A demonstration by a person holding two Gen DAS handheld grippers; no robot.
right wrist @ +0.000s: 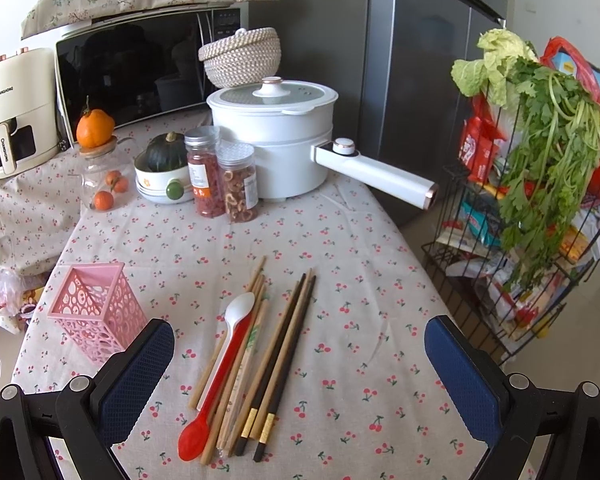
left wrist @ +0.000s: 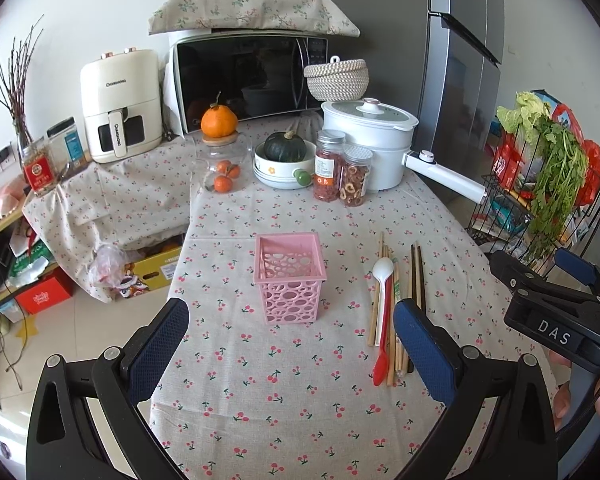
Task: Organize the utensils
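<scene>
Red spoon [right wrist: 216,392], white spoon [right wrist: 239,307] and chopsticks [right wrist: 278,360] lie bundled, seemingly touching, beside pink holder [right wrist: 94,312].

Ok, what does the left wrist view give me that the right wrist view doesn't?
Only the left wrist view shows the right gripper from outside, the twig vase and the floor boxes. Only the right wrist view shows the dark chopsticks' gold-banded ends and the wire rack's lower shelves. Both show the pink holder, empty, and white spoon, red spoon and chopsticks on the cherry tablecloth.
</scene>
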